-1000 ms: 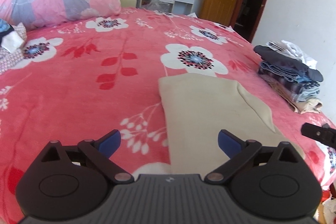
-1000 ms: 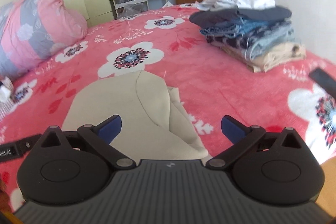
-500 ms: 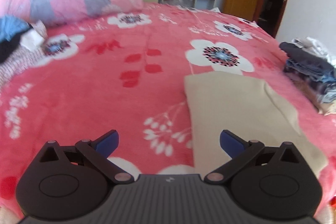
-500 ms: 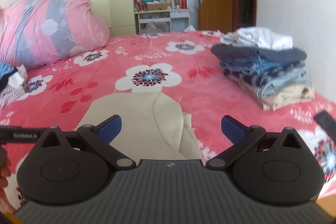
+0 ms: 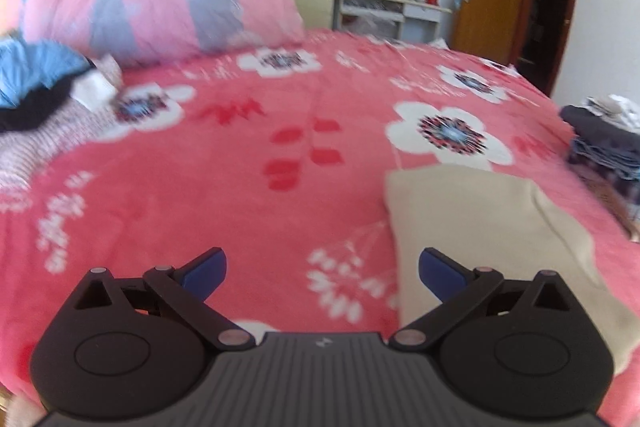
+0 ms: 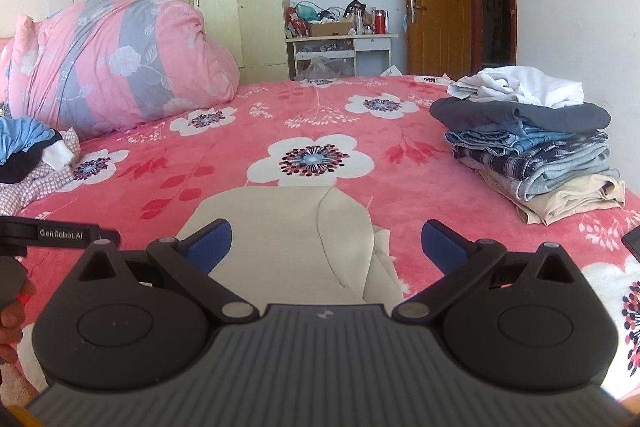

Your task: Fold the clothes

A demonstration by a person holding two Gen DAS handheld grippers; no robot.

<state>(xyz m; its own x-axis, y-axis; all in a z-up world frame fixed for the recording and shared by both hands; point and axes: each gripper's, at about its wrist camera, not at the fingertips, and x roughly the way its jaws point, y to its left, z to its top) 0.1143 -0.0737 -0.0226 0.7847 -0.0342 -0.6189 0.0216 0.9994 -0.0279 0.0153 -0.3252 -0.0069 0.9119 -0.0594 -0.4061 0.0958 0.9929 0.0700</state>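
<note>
While both claws stay spread and empty, the left claw (image 5: pixel 322 269) and right claw (image 6: pixel 326 245) hover above the bed (image 6: pixel 224 179). The beige garment (image 6: pixel 280 247) lies flat, partly folded, one flap laid over its right side.

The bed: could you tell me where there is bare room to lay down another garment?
Bare blanket lies between the beige garment, the rolled quilt and the unfolded heap. Crowded: the folded stack on the right edge.

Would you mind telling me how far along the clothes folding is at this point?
Done: a folded stack sits at the bed's right. In hand: nothing; the left gripper and right gripper are open, above the half-folded beige garment. Left: finishing it, plus the unfolded heap by the pillow.
</note>
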